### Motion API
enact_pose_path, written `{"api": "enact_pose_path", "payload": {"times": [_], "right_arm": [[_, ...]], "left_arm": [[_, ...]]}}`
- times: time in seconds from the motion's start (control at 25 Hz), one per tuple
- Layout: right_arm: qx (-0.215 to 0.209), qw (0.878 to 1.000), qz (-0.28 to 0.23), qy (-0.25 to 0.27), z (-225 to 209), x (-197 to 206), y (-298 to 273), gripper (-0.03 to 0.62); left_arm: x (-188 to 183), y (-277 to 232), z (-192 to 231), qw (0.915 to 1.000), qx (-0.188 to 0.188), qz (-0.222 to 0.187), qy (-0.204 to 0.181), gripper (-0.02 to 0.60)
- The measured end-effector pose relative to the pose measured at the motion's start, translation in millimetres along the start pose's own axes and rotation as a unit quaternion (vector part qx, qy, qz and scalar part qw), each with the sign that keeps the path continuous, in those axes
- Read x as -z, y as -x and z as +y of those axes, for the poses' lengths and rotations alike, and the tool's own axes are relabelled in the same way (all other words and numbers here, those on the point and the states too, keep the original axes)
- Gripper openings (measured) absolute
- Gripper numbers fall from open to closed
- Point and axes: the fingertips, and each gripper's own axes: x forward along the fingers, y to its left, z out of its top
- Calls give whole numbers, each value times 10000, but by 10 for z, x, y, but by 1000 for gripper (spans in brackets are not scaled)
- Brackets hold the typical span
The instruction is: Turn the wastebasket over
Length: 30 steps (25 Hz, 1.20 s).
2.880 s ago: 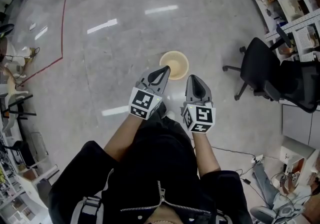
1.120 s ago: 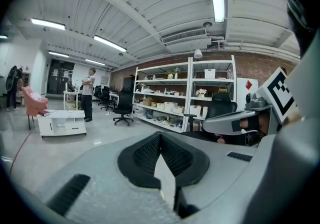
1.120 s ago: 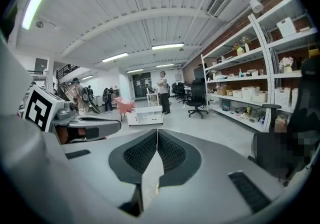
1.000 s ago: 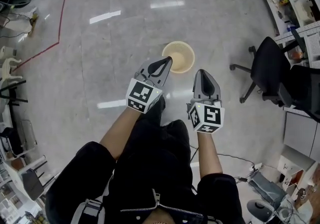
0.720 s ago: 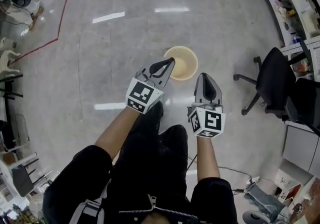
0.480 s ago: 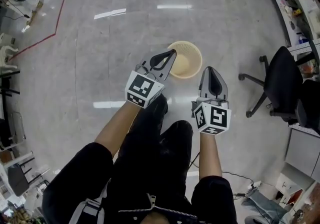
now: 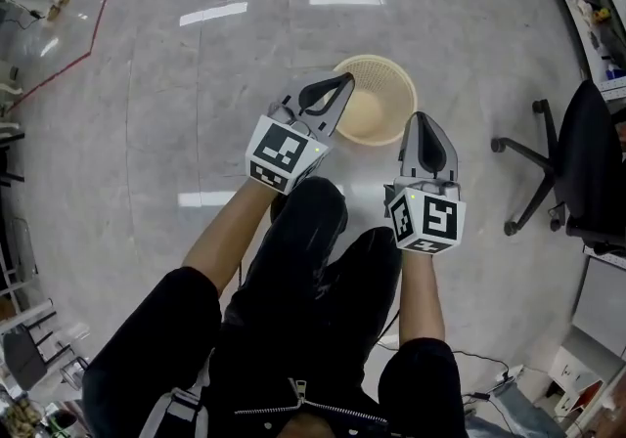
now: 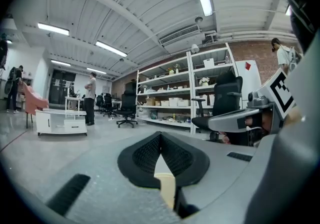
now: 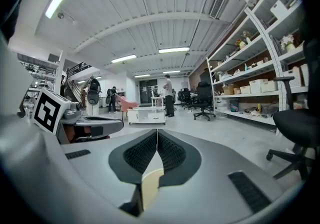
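Both pairs of jaws are clenched, nothing between them. My left gripper (image 7: 344,82) hangs over the near left rim of the wastebasket (image 7: 386,82). My right gripper (image 7: 421,118) is just beside its near right edge, possibly touching. The wastebasket stands mouth-up on the grey floor (image 7: 196,84), near my knees

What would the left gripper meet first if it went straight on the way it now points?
Likely nothing near: the left gripper points level above the wastebasket, seen below its tips; far ahead stand shelves.
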Motion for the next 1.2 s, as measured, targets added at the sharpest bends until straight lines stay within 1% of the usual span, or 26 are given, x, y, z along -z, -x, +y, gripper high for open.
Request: {"api": "enact_pose_path", "payload": {"times": [0.08, 0.2, 0.32, 0.44, 0.68, 0.84, 1.04, 1.12, 1.2], "right_arm": [[-35, 10000, 35, 22, -29, 277, -46, 11], [-80, 9999, 76, 51, 68, 609, -126, 11], [-130, 9996, 104, 220, 104, 878, -230, 11], [-209, 9988, 208, 381, 91, 1195, -290, 11], [-299, 9982, 352, 382, 5, 1757, -406, 11], [-373, 9970, 585, 353, -26, 2139, -491, 11], [-385, 9901, 920, 986, 17, 2523, -584, 12], [-548, 9859, 1084, 1149, 84, 2653, -610, 12], [-806, 9798, 1257, 1331, 188, 2775, -638, 13]], "left_arm": [[241, -45, -2, 10000, 9, -33, -23, 5], [556, 29, 117, 10000, -25, -80, -17, 5], [859, 20, 257, 9999, -100, -79, -17, 5], [1126, -8, 305, 9999, -134, -66, -6, 5], [1618, -42, 261, 9997, -193, 123, 7, 5], [1842, -38, 232, 9996, -192, 170, 87, 5], [2021, 40, 267, 9991, -243, 213, 266, 5], [2068, 80, 275, 9991, -255, 232, 258, 5], [2104, 117, 304, 9988, -302, 239, 299, 5]]}}
